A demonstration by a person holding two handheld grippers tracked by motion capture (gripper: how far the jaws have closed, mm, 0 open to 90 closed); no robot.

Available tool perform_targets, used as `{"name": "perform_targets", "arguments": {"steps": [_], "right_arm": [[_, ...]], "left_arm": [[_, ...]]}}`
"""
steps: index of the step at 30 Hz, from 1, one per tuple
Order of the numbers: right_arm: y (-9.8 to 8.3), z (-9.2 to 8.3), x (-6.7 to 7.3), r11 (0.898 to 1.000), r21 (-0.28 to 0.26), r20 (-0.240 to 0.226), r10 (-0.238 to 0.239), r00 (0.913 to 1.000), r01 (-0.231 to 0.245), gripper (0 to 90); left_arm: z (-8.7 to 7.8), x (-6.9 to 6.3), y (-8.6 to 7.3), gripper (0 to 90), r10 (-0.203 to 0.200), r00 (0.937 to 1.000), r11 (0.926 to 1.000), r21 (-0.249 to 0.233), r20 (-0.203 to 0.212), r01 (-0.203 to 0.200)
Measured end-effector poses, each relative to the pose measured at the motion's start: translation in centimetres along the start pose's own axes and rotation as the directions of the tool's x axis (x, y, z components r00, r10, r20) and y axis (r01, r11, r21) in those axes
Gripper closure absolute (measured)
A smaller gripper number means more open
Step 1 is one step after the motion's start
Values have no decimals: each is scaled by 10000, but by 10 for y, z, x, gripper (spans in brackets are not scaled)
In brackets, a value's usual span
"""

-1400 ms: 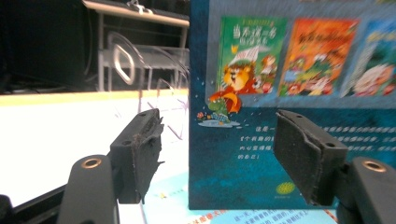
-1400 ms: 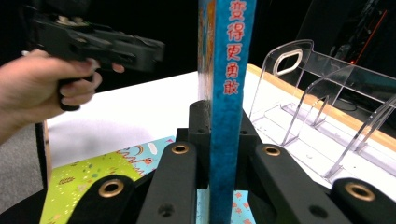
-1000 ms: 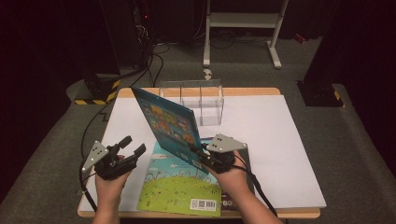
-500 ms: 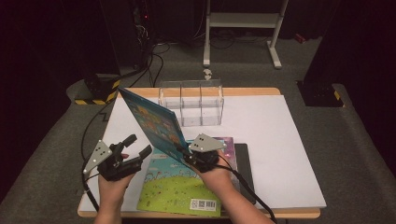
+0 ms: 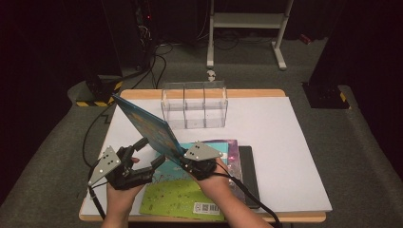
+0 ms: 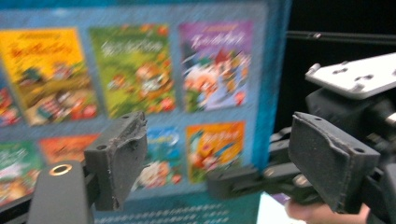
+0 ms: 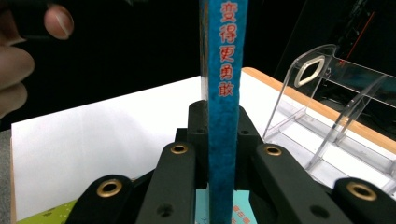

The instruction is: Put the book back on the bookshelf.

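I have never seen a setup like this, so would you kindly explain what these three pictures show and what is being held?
A person sits at a white table with a hand-held gripper in each hand. The high view looks down from above; the other two come from cameras riding on each gripper. The right gripper is shut on a blue picture book, holding it up on edge by its spine. The left gripper is beside the book, jaws open and holding nothing. On the table are a clear plastic rack, a green book and more books lying flat.

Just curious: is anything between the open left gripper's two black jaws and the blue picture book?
No. In the left gripper view, the left gripper stands open before the blue picture book with only air between.
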State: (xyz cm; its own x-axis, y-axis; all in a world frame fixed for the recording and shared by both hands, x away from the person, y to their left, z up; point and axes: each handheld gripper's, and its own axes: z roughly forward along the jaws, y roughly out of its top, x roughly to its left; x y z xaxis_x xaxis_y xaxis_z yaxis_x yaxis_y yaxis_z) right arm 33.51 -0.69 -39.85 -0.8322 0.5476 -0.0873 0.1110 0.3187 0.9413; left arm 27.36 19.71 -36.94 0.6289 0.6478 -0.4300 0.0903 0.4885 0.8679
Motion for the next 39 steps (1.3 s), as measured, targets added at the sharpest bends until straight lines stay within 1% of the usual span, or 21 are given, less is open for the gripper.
{"name": "perform_targets", "arguments": {"steps": [1,4,5,7,9,12,13,16,18,20,24,28,31,35,36,39], "right_arm": [[0,0,1,10000,0,-33,-28,10000,28,815],[0,2,5,9999,22,-128,-111,9999,111,808],[0,2,7,9999,25,-157,-171,9997,171,805],[-1,3,11,9995,45,-244,-321,9992,323,799],[-1,3,13,9995,39,-215,-301,9993,302,797],[-1,3,14,9994,44,-194,-337,9992,338,796],[-1,3,14,9994,49,-206,-330,9992,331,793],[-1,4,11,9998,130,-403,-142,9991,147,766],[-2,3,9,9997,251,-636,78,9979,-62,719],[-5,2,7,9992,375,-801,197,9966,-167,687],[-13,-6,5,9985,428,-850,390,9956,-354,682],[-16,-8,6,9978,503,-962,488,9942,-441,688],[-15,-6,10,9974,535,-1240,542,9908,-479,680],[-13,-3,18,9975,594,-1530,461,9871,-374,661],[-13,-1,20,9975,627,-1584,416,9865,-320,656],[-12,1,25,9974,681,-1706,345,9847,-232,642]], "left_arm": [[0,-2,1,195,-36,10000,10000,-47,69,37],[0,-6,1,192,83,9998,10000,-37,155,-82],[1,-8,0,191,-28,9999,10000,-87,132,30],[1,-8,-1,179,-33,9999,9999,-130,147,34],[1,-9,-1,175,-59,9999,9999,-152,83,61],[1,-10,-2,165,68,10000,9999,-137,21,-67],[1,-10,-2,165,52,10000,9999,-152,9,-52],[1,-10,-2,167,58,10000,9998,-177,-9,-58],[1,-10,-2,170,77,10000,9997,-212,-48,-78],[2,-10,-2,173,119,9998,9998,-172,-134,-121],[2,-9,-3,173,151,9996,9997,-173,-240,-155],[2,-11,-3,164,205,9989,9996,-196,-412,-213],[2,-9,-1,152,133,9987,9997,-219,-495,-144],[1,-8,1,147,100,9977,9997,-226,-664,-115],[0,-8,1,148,112,9974,9996,-234,-709,-129],[0,-9,1,155,317,9953,9993,-189,-915,-336]]}}
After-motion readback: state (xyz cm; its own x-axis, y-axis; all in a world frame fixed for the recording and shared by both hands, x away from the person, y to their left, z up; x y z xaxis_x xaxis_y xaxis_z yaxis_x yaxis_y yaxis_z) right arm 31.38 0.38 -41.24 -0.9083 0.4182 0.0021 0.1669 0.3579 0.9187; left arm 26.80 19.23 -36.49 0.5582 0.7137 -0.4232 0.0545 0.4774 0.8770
